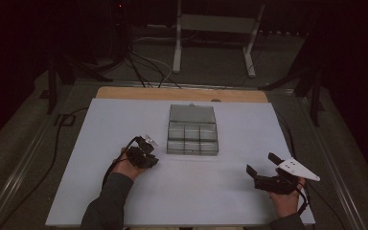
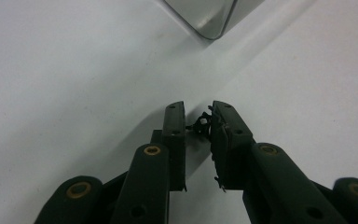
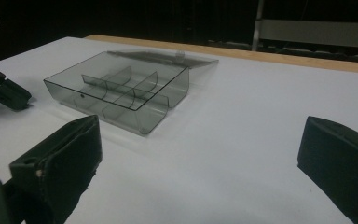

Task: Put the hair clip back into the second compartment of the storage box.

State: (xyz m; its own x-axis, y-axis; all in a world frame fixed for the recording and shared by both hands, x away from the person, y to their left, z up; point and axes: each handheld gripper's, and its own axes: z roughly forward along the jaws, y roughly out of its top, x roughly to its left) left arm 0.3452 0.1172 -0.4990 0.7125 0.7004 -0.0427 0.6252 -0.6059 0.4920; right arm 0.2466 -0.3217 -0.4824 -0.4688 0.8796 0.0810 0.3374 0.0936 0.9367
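Screw (image 2: 202, 125) (small, black) pinched by left gripper (image 2: 199, 122).

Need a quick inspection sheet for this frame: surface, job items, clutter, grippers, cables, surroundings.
Surface: white board on a wooden table top whose far edge shows; bare around the work.
Job's things: clear compartment box at centre, lid open and lying back, compartments look empty; small dark part between the left jaws, too small to identify.
Clutter: nothing seen.
Grippers: left gripper shut on the small part, just left of the box's near corner; right gripper open, nothing between the jaws, at the near right of the board.
Cables: one trails from each gripper; more run over the floor behind the table.
Surroundings: dark room, a white frame stand behind the table.
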